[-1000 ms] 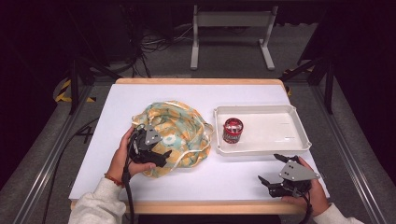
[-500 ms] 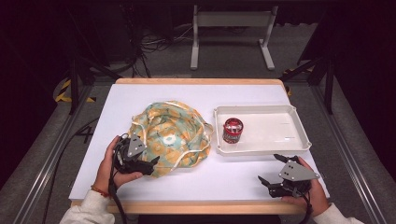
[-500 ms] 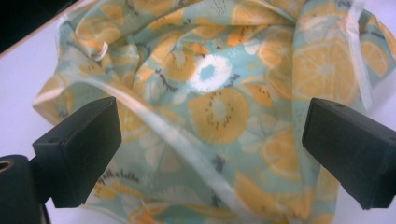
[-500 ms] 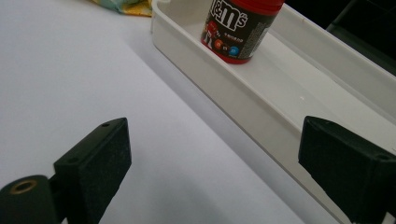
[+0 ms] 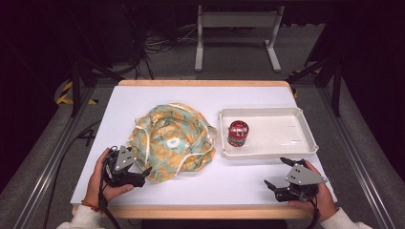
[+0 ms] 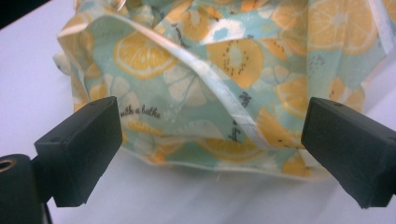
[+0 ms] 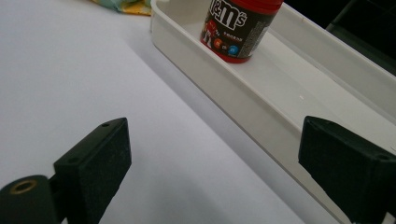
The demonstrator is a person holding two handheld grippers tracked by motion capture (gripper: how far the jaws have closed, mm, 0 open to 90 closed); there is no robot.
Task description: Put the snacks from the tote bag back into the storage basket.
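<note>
The white-topped desk (image 5: 143,102) with a light wooden edge stands on a grey floor in a dark room; a pale metal stand (image 5: 237,28) and loose black cables (image 5: 157,43) lie behind it, and dark rails run along both sides. A crumpled cloth bag printed with orange slices on pale teal, trimmed with white cord (image 5: 173,140), lies left of centre on the desk. The left hand-held gripper (image 5: 143,172) rests at the bag's near-left edge with its jaws spread wide; in the left gripper view the printed fabric (image 6: 224,84) sits between and just beyond the two black jaws, with neither jaw seen touching it. A shallow white rectangular plastic tray (image 5: 286,150) sits to the right of the bag, near it but apart. A red-lidded dark round candy tub (image 5: 238,133) stands upright at the tray's left end. The right hand-held gripper (image 5: 276,175) rests on the desk near its front right corner, just in front of the tray, jaws apart and holding nothing.
</note>
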